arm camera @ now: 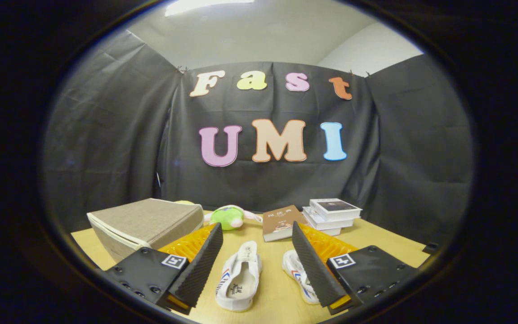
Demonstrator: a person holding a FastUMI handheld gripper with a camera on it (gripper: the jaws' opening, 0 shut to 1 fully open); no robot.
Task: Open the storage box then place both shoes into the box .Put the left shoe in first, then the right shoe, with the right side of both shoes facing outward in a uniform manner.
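A grey fabric storage box (146, 225) with its lid shut stands on the wooden table (376, 238), beyond and to the left of my fingers. Two white shoes with red and blue stripes lie on the table. One shoe (239, 279) lies between my fingers, its opening facing up. The other shoe (299, 276) lies beside it, partly hidden behind the right finger (315, 267). My gripper (255, 265) hovers above the shoes, open wide and holding nothing.
A green and white plush toy (229, 217) lies just behind the box. A brown book (281, 222) lies flat beyond the shoes, and a stack of books (333, 213) rises to its right. Black cloth walls close in the table.
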